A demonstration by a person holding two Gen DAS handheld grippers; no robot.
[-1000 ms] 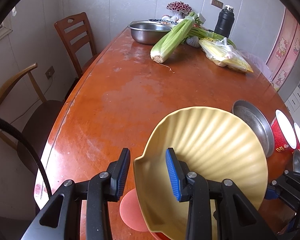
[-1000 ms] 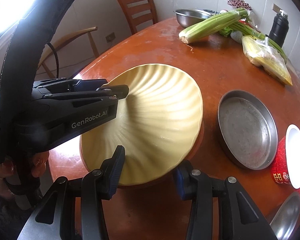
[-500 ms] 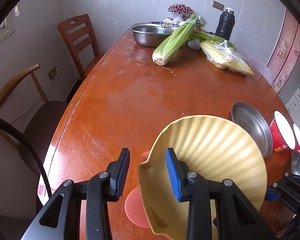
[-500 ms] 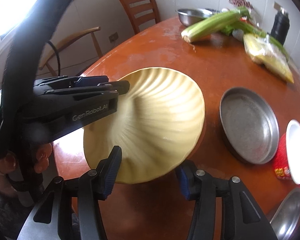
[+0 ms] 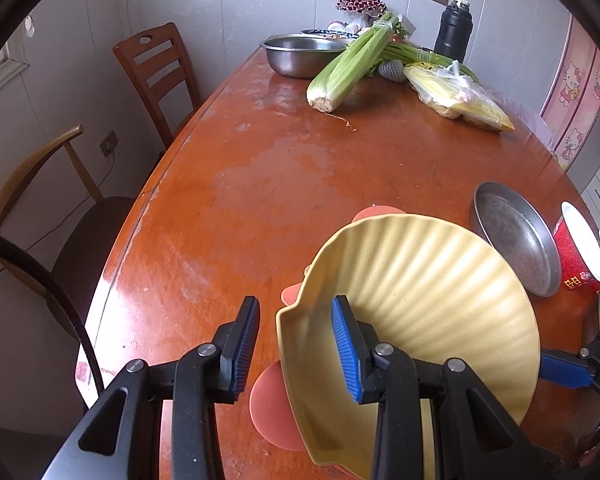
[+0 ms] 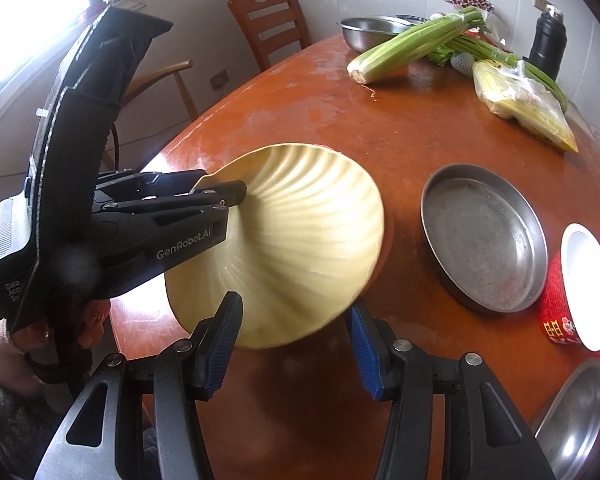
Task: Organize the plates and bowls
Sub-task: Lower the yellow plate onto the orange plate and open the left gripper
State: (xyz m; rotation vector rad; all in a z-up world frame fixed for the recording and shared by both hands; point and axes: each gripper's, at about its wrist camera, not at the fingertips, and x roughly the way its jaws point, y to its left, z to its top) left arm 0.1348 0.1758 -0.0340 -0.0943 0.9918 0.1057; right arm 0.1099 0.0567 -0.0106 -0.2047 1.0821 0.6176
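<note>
A yellow ribbed shell-shaped plate (image 5: 420,312) is lifted and tilted above the wooden table (image 5: 260,184). My left gripper (image 5: 296,344) straddles its left rim, right finger inside the plate, left finger outside with a gap, so it looks open. My right gripper (image 6: 296,340) is open, its fingers on either side of the plate's near edge (image 6: 300,248). A pink plate (image 5: 272,404) lies on the table beneath the yellow one. A round steel pan (image 6: 484,240) sits to the right.
Red paper cups (image 6: 572,292) and a steel bowl (image 6: 572,420) are at the right edge. A steel basin (image 5: 300,54), celery (image 5: 352,64), a bag of corn (image 5: 456,96) and a black flask (image 5: 454,28) stand at the far end. Chairs (image 5: 156,76) line the left side.
The yellow plate has risen off the pink plate and tilted more steeply, moving toward me with both grippers. More of the pink plate now shows beneath it.
</note>
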